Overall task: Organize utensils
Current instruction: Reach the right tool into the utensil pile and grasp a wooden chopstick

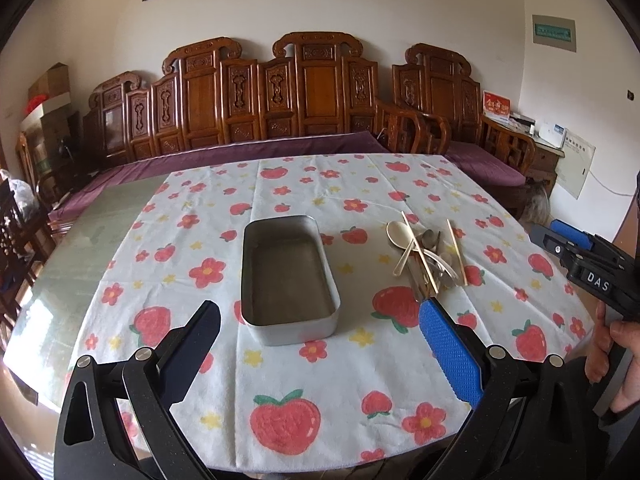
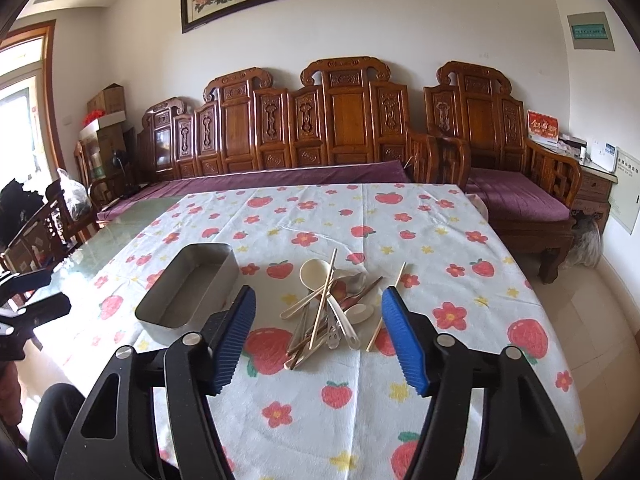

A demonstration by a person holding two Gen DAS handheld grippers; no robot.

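Note:
An empty metal box (image 1: 288, 280) stands on the strawberry-print tablecloth (image 1: 280, 400); it also shows in the right wrist view (image 2: 188, 296). To its right lies a pile of utensils (image 1: 428, 256): cream spoons, metal spoons and chopsticks, seen also in the right wrist view (image 2: 332, 308). My left gripper (image 1: 320, 312) is open and empty, above the cloth just in front of the box. My right gripper (image 2: 318, 296) is open and empty, held just in front of the pile; it also shows at the right edge of the left wrist view (image 1: 556, 236).
The cloth covers part of a glass-topped table (image 1: 80, 248). A carved wooden bench with purple cushions (image 2: 320, 140) stands behind the table. Boxes (image 2: 108, 116) are stacked at the far left. A small side cabinet (image 2: 596, 184) stands at the far right.

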